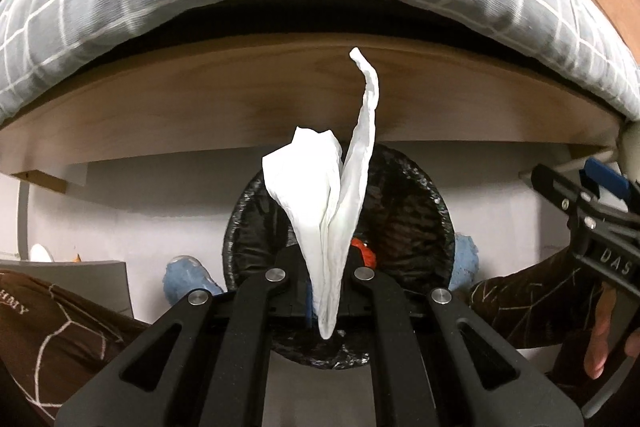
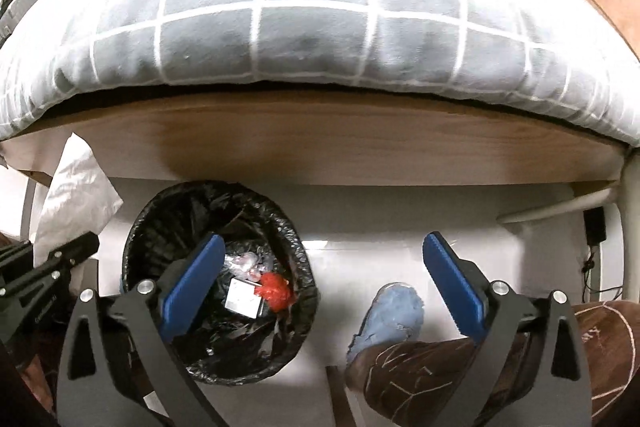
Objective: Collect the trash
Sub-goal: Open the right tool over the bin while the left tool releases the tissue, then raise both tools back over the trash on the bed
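My left gripper is shut on a white tissue and holds it right above a round bin lined with a black bag. The tissue stands up from the jaws in two long folds. In the right wrist view the bin sits on the white floor at lower left, with a red scrap, a white card and crumpled plastic inside. The tissue and left gripper show at the left edge. My right gripper is open and empty above the floor, its left finger over the bin.
A bed with a grey checked cover and wooden side board spans the view behind the bin. The person's blue slippers and brown patterned trousers are beside the bin. A white bed leg stands at right.
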Demonstrator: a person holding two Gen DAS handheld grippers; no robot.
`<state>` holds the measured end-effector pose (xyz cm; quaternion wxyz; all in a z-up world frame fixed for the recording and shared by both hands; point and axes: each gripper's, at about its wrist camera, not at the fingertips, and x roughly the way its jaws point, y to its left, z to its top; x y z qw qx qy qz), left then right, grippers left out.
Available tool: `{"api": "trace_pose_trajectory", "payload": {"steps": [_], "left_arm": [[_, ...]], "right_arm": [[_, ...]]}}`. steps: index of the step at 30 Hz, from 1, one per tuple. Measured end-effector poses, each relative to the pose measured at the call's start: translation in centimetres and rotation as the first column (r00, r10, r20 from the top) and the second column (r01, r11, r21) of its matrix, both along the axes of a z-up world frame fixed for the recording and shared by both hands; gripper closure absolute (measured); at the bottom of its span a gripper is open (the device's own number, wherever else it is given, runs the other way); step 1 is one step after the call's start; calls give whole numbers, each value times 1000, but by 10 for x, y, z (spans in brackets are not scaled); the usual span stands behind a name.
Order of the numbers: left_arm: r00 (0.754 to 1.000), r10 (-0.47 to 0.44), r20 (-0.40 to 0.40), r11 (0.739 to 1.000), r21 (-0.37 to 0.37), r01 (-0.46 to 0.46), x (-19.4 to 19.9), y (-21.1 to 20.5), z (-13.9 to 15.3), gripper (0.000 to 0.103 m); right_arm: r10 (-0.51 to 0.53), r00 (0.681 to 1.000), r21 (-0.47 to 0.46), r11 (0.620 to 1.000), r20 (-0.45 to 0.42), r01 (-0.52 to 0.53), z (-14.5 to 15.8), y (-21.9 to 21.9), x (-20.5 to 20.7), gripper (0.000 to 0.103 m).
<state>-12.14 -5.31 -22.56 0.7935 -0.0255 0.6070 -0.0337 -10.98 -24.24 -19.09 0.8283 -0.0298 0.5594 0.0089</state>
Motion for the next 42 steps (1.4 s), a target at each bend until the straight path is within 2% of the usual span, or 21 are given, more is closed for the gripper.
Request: {"api": "trace_pose_trajectory", "payload": {"steps": [7, 15, 17, 18, 20, 23, 31, 35, 42], "left_arm": [[1000, 2, -13, 1000, -11, -3, -1, -7, -3, 99], [999, -39, -9, 999, 7, 39, -2, -17, -16, 97], [999, -47, -6, 998, 29, 47, -4, -20, -18, 82], [999, -47, -4, 998, 32, 48, -4, -20, -19, 77], [999, -46, -2, 998, 29, 47, -5, -20, -18, 60], [998, -43, 37, 998, 47, 41, -7, -19, -9, 43], [991, -28, 131, 998, 52, 22, -14, -4, 18, 13], [987, -15, 158, 999, 52, 7, -13, 0, 30, 6], [979, 4, 205, 1000, 26, -10, -11, 3, 62, 6]], "right_arm": [[-6, 1000, -22, 1000, -2, 6, 0, -17, -5, 8], [-8, 999, -27, 1000, -31, 7, -12, -19, -8, 8], [-5, 1000, -29, 1000, -30, 4, -12, -17, -8, 8], [-4, 1000, -31, 1000, -29, 3, -12, -15, -8, 8], [0, 1000, -29, 1000, -25, 0, -11, -13, -8, 8], [4, 1000, -22, 1000, -8, -4, -7, -12, -8, 8], [22, 999, -5, 1000, 47, -22, 15, -2, -12, 8], [35, 997, -2, 999, 66, -35, 22, 2, -11, 8], [34, 987, 18, 999, 158, -38, 56, 3, -10, 8]]}}
